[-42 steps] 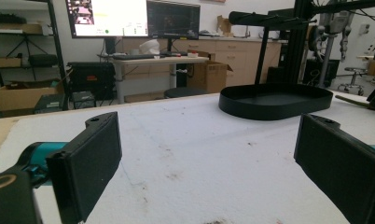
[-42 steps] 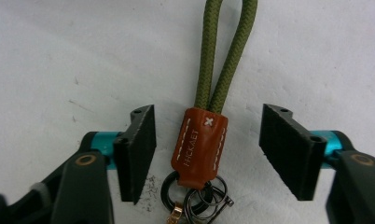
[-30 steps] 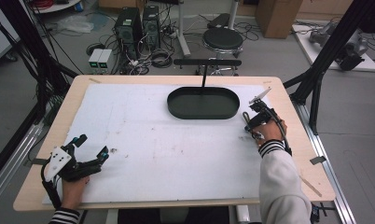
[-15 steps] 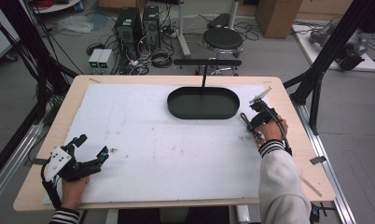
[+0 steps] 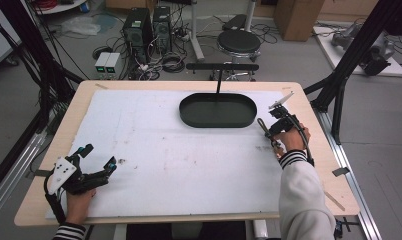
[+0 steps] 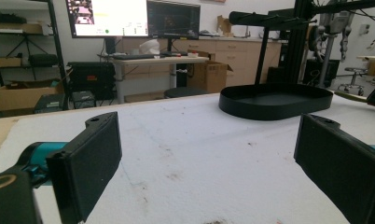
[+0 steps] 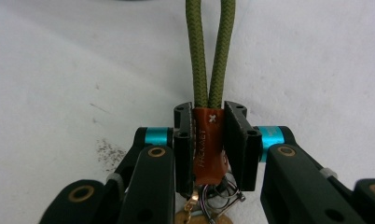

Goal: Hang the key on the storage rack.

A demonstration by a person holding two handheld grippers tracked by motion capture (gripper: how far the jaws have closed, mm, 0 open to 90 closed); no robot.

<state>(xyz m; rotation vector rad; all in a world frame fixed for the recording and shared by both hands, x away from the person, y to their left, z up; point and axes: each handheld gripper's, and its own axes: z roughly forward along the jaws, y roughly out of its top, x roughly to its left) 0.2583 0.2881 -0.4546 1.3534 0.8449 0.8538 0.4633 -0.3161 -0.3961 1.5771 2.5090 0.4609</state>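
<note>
My right gripper (image 7: 209,116) is shut on a key strap: its jaws clamp the orange-brown leather tab (image 7: 208,144), from which a doubled olive-green cord (image 7: 209,51) runs forward over the white mat. Metal key rings (image 7: 216,198) hang below the tab. In the high view this right gripper (image 5: 275,134) sits at the right of the table, just right of the black oval tray (image 5: 218,110), with the cord (image 5: 265,129) sticking out toward the tray. My left gripper (image 5: 96,161) rests at the front left, open, nothing between its wide-apart pads (image 6: 90,161). The tray (image 6: 275,100) looks empty.
A white foam mat (image 5: 169,150) covers most of the wooden table (image 5: 319,150). A black T-shaped stand (image 5: 220,70) rises behind the tray. Black frame posts (image 5: 349,60) stand off the right edge. Computers, cables and a stool lie on the floor beyond.
The right gripper has shifted slightly toward the tray with the strap still clamped. The left gripper has stayed put.
</note>
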